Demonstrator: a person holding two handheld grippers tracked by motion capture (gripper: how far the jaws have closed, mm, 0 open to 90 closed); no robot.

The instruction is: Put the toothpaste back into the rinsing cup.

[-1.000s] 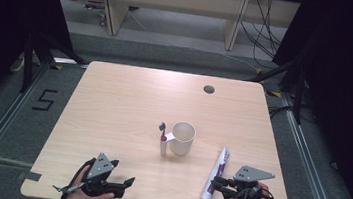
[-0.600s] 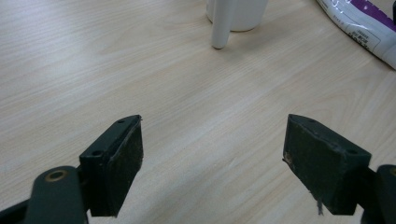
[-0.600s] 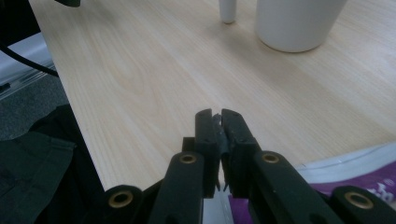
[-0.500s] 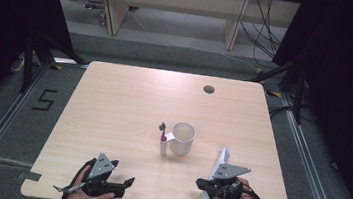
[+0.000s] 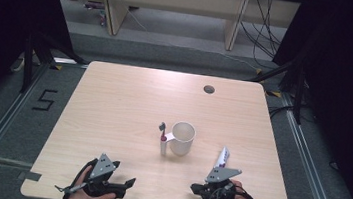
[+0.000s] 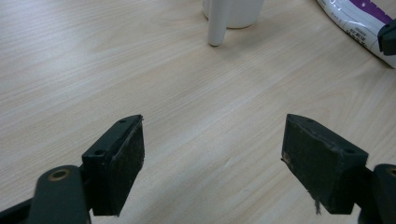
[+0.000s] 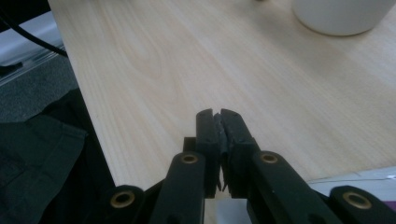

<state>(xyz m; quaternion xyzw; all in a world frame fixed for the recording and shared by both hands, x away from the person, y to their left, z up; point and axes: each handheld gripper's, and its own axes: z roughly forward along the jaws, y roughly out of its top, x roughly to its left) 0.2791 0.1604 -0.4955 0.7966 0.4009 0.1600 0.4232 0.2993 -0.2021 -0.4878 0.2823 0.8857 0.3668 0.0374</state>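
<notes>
Right gripper (image 7: 218,116) sitting closed, empty, at near table (image 5: 129,99) edge. Left gripper (image 6: 212,144) idling open, empty. Tube (image 5: 221,157) lying just beyond right gripper; mug (image 5: 182,138) mid-table. Risk: closed jaws nudging tube off edge or toward mug during approach.

mugs: 1 (image 5: 182,138) | toothbrushes: 1 (image 5: 162,139) | tubes: 1 (image 5: 221,157) | tongs: 2 (image 5: 129,181) (image 5: 195,186)
</notes>
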